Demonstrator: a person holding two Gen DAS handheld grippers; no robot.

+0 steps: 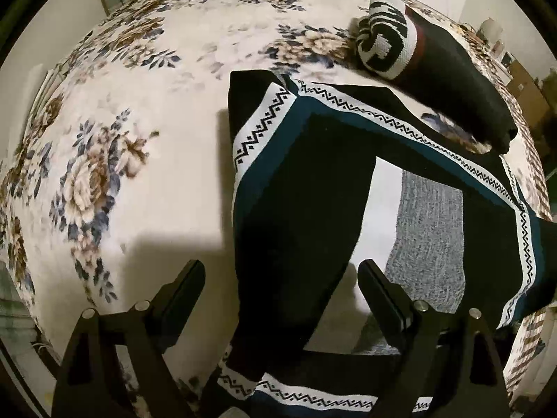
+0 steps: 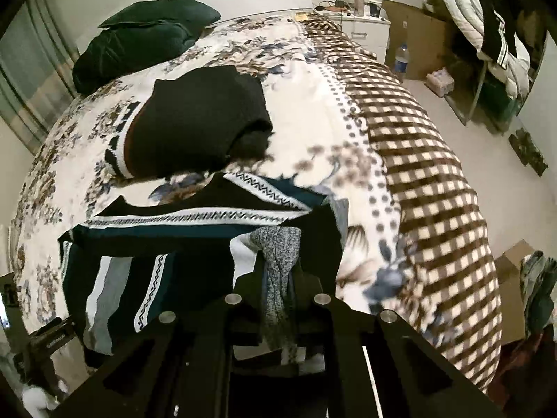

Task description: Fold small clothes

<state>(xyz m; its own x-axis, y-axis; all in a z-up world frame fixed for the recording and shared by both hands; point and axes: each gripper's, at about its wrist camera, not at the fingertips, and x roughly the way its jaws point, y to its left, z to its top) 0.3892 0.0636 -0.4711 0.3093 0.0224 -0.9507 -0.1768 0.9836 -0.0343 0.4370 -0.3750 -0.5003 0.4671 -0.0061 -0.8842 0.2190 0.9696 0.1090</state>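
Observation:
A patterned knit garment (image 1: 299, 188), black and teal with white zigzag bands and grey and white panels, lies on the floral bedspread (image 1: 139, 111). My left gripper (image 1: 282, 278) is open, its fingers spread either side of the garment's black panel, just above it. My right gripper (image 2: 278, 264) is shut on the garment (image 2: 195, 230), pinching a bunched grey part (image 2: 278, 261) at its right edge and lifting it slightly. A folded black garment with a black-and-white patterned end (image 1: 431, 59) lies further back on the bed; it also shows in the right wrist view (image 2: 195, 122).
A dark green pillow (image 2: 139, 38) lies at the head of the bed. A brown checked blanket (image 2: 428, 174) covers the bed's right side. Beyond it are a nightstand (image 2: 365, 24), cardboard (image 2: 417, 41), a water bottle (image 2: 401, 57) and a chair piled with clothes (image 2: 487, 35).

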